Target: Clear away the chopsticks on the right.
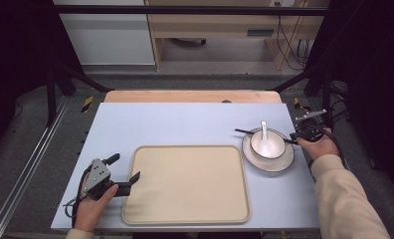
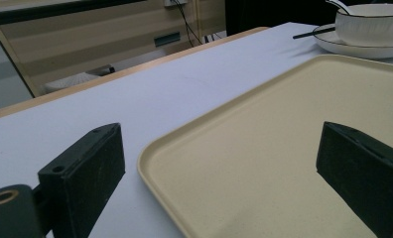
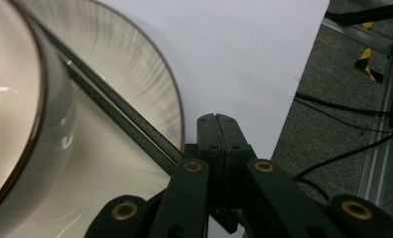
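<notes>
right gripper [image 3: 218, 130]: jaws pressed together, nothing seen between them, beside chopsticks [image 3: 116, 116] lying across plate [image 1: 284, 160] rim | bowl [image 1: 267, 143] with spoon [image 1: 264, 130] on plate, right of tray [image 1: 185, 184] | left gripper [image 1: 124, 169]: jaws wide apart, empty, straddling tray's left edge on table [image 1: 185, 124]

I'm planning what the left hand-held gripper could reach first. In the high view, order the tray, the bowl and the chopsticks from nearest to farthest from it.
From the left hand-held gripper:
1. Tray, right beside its jaws, mid-table.
2. Bowl, on the plate at right.
3. Chopsticks, across the plate's far side; too close to the bowl to rank firmly.
</notes>
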Demonstrator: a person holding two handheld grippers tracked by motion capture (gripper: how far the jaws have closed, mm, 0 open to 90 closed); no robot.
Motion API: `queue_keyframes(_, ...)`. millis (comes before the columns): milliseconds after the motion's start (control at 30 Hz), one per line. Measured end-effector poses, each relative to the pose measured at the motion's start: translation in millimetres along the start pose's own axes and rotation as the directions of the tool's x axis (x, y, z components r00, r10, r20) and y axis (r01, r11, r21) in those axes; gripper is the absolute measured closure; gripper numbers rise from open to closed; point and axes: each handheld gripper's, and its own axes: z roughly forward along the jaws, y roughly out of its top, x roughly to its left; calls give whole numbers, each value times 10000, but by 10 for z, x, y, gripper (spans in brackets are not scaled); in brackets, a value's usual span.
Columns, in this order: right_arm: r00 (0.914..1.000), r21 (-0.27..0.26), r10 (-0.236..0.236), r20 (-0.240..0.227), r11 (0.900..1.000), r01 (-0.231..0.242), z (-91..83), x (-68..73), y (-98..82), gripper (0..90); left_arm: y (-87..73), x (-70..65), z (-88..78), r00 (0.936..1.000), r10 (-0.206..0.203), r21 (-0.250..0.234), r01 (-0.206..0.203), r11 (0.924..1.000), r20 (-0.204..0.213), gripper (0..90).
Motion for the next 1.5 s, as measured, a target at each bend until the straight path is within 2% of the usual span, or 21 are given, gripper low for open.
queue_keyframes(200,9998,-58,-178,-64,9998,177,-81,66,-104,899,0,-8,14,9999,101,104,-101,9999,61,46)
queue_keyframes(267,9996,-90,-191,-226,9998,189,-148,101,-151,883,-4,-10,18,9999,133,165,-135,9998,76,46)
queue_keyframes(367,9995,-395,-168,-252,9991,158,-208,98,-158,871,-3,-10,21,9999,129,166,-130,9998,92,47)
queue_keyframes(400,9980,-1056,-365,-514,9939,309,-263,92,-158,832,-3,-14,25,9999,103,139,-104,9998,109,47)
queue_keyframes(500,9960,-1183,-428,-788,9924,333,-272,105,-158,807,-3,-17,29,9999,115,153,-116,9998,129,47)
queue_keyframes(533,9940,-1237,-643,-884,9909,531,-249,111,-165,789,-2,-19,29,9998,118,151,-120,9998,132,47)
queue_keyframes(600,9928,-1197,-618,-1029,9916,493,-245,123,-163,785,-1,-19,29,9998,123,154,-125,9998,133,47)
queue_keyframes(700,9910,-1225,-893,-999,9895,768,-213,133,-161,783,-4,-15,28,9997,171,196,-174,9997,146,47)
queue_keyframes(867,9913,-1141,-806,-1043,9911,686,-170,133,-157,785,-3,-18,27,9997,193,212,-196,9996,170,48)
queue_keyframes(900,9917,-1046,-650,-1111,9931,534,-164,144,-154,785,-3,-18,27,9996,202,220,-206,9995,172,49)
queue_keyframes(1033,9908,-1069,-861,-1040,9914,749,-125,133,-159,792,-4,-21,31,9996,212,236,-216,9995,186,51)
queue_keyframes(1100,9913,-1007,-738,-1085,9929,629,-124,145,-156,792,-5,-22,33,9996,226,245,-231,9994,191,51)
queue_keyframes(1167,9917,-816,-806,-1002,9940,725,-92,136,-156,798,-4,-25,35,9995,236,257,-241,9994,207,53)
queue_keyframes(1433,9882,-833,-1033,-1131,9921,942,-72,143,-163,851,-6,-26,39,9994,274,304,-281,9991,229,56)
queue_keyframes(1500,9888,-835,-963,-1136,9927,871,-71,152,-163,852,-5,-29,39,9994,268,284,-275,9992,231,56)
